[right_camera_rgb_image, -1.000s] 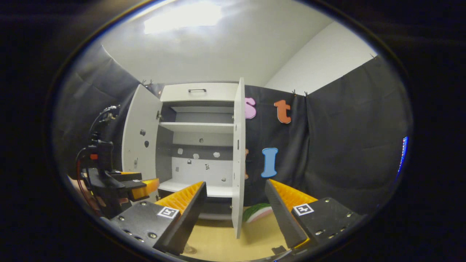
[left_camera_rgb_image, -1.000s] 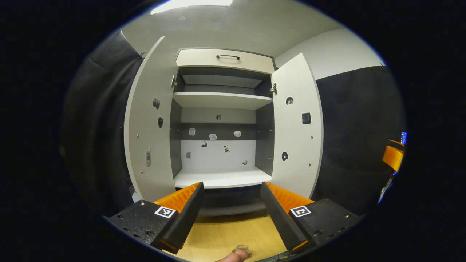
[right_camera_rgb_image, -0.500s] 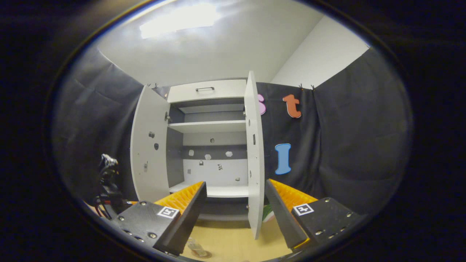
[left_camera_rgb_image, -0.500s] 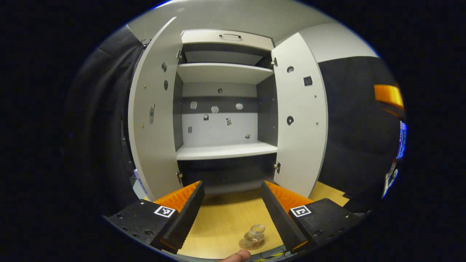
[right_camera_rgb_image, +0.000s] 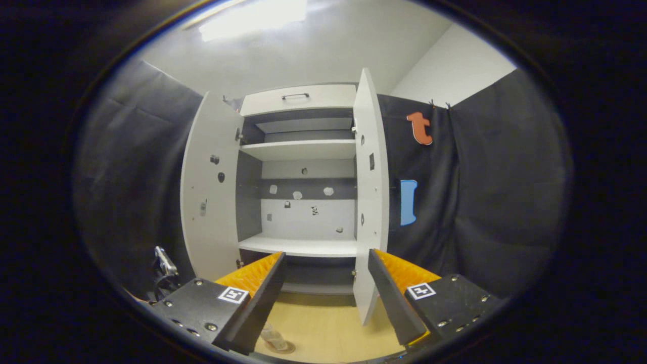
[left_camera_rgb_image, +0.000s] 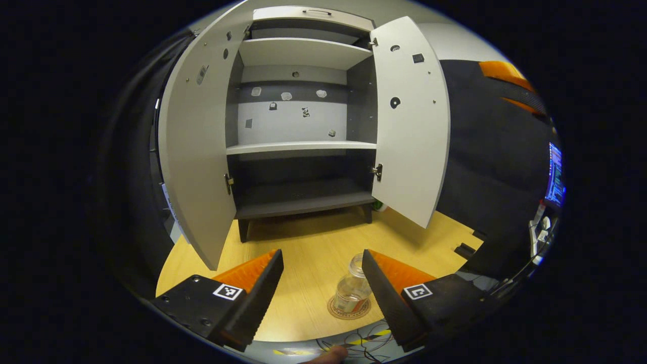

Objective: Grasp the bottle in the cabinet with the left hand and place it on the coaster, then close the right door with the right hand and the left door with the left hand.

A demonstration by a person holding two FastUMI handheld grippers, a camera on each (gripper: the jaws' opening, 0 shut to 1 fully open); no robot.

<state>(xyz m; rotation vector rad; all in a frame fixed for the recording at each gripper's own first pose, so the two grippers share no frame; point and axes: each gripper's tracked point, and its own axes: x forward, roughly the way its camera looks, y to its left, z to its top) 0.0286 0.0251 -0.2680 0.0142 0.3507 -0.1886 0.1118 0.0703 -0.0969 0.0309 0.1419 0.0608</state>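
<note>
Bottle [left_camera_rgb_image: 352, 290]: upright on coaster [left_camera_rgb_image: 349, 309], near table edge.
Left gripper [left_camera_rgb_image: 319, 283]: jaws released, empty.
Right gripper [right_camera_rgb_image: 326, 283]: jaws released, facing right door [right_camera_rgb_image: 370, 202].
Risk: door probably swings past a glancing push; left gripper may clip bottle.

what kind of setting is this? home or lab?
Likely a staged recording booth, not a home: black cloth walls, a lone cabinet on a wooden table, a monitor at the side.

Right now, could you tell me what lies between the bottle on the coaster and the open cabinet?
Only bare wooden tabletop, in the left gripper view, between the bottle on its coaster and the cabinet.
</note>
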